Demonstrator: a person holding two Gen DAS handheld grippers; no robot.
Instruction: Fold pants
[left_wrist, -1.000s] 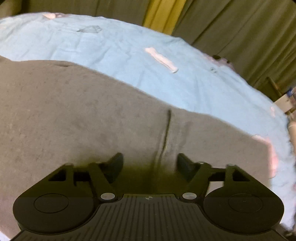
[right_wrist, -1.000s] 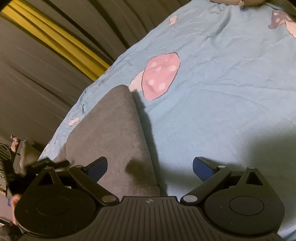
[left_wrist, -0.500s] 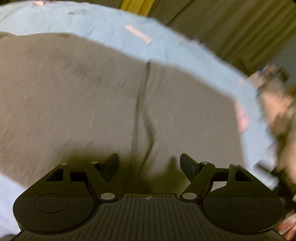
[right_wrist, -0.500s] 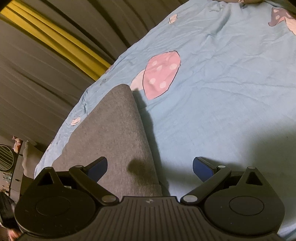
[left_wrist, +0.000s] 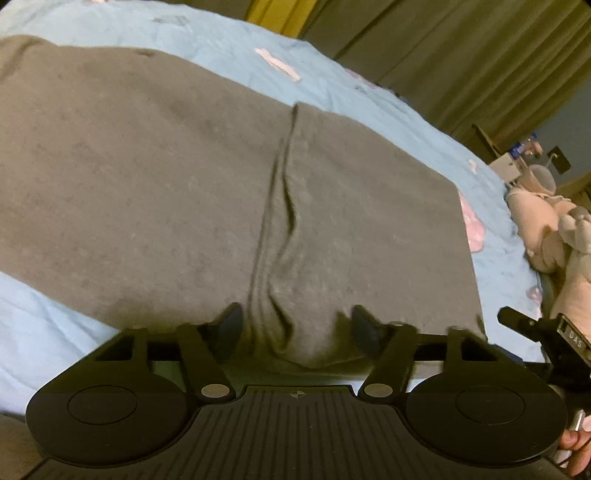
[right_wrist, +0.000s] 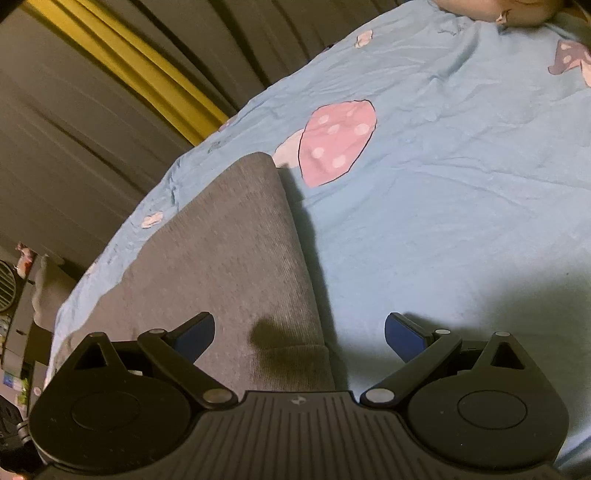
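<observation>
Grey pants (left_wrist: 166, 177) lie flat on a light blue bedsheet (left_wrist: 229, 48), with a centre seam (left_wrist: 280, 206) running away from me. My left gripper (left_wrist: 297, 326) is open, its jaws on either side of the seam at the pants' near edge, where the cloth bunches up between them. In the right wrist view a ribbed end of the pants (right_wrist: 236, 266) lies on the sheet. My right gripper (right_wrist: 299, 332) is open and low over that end, the left finger above the cloth, the right finger above bare sheet.
The sheet has pink mushroom prints (right_wrist: 336, 142). Dark curtains (left_wrist: 461, 55) with a yellow strip (right_wrist: 122, 66) hang behind the bed. A pale plush toy (left_wrist: 546, 229) lies at the bed's right end. The other gripper's black body (left_wrist: 543, 339) shows at far right.
My left gripper has pulled back toward the pants' near edge, and cloth now bunches between its jaws. My right gripper has barely moved.
</observation>
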